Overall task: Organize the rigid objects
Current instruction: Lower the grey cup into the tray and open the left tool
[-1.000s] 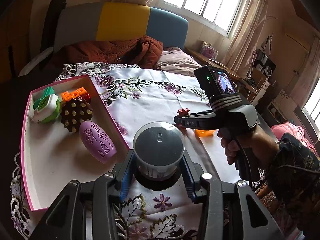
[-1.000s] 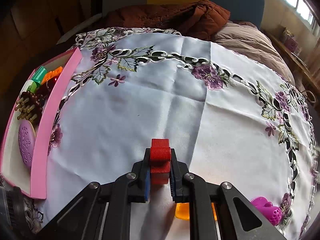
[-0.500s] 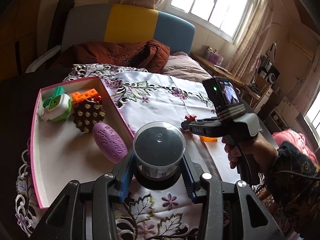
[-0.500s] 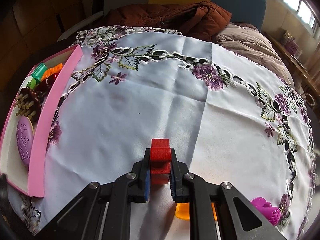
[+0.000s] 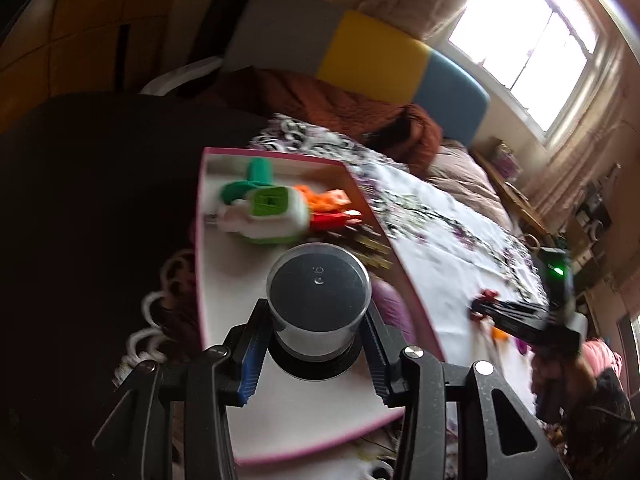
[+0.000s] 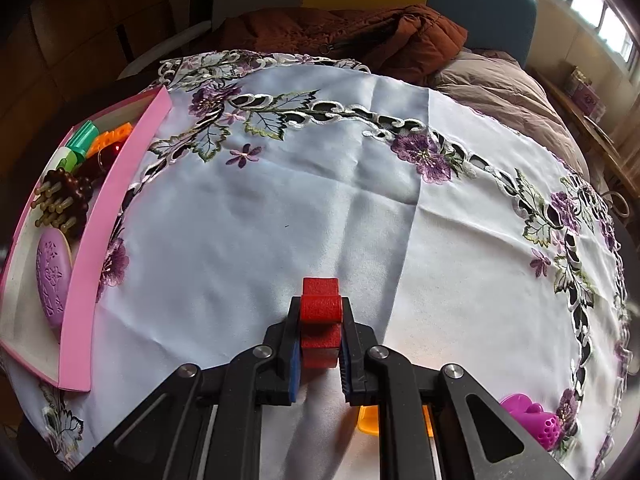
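We are holding a clear jar [image 5: 318, 300] in the left tongs [image 5: 316, 354] over the pink tray [image 5: 280, 446] — several toys already lie inside. The right tongs [image 6: 319, 346] are gripping a red block [image 6: 320, 316]; an orange piece [image 6: 368, 420] and a magenta toy [image 6: 532, 420] are waiting on the tabletop [image 6: 280, 220].

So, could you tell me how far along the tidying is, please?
Partly done. The pink tray already holds a purple oval, a spiky brown toy, orange blocks and a green-and-white toy. In hand: the left gripper holds a clear jar above the tray; the right gripper holds a red block. Left on the cloth: an orange piece and a magenta toy.
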{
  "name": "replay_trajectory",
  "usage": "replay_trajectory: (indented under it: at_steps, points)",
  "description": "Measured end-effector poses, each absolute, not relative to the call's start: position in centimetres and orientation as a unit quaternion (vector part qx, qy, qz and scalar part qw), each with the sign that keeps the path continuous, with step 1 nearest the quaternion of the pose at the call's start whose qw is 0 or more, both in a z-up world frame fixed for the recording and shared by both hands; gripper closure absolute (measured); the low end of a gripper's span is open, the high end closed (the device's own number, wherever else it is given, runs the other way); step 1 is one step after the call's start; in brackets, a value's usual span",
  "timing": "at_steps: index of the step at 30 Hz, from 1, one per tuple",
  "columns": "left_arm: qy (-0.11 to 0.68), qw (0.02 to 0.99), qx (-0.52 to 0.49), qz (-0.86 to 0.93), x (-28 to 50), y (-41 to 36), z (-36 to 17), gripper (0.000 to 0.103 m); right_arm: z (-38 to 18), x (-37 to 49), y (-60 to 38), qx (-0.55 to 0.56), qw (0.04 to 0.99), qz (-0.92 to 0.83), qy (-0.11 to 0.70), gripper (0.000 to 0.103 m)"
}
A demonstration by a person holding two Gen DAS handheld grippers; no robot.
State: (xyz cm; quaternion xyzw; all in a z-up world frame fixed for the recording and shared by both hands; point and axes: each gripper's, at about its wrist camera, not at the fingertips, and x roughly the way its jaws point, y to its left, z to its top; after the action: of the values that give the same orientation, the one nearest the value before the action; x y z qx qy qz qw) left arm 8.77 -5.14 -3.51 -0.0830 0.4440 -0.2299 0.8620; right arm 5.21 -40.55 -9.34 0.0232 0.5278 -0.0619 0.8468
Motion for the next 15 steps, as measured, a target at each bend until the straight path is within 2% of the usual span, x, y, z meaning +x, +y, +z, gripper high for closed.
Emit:
replay_trajectory:
  at_steps: [15]
  points:
    - [0.469,0.865,-0.012,-0.180,14.2,-6.4,-7.4,0.057,-9.4,5.2,-40.3,0.013,0.847,-0.061,0.528,0.088]
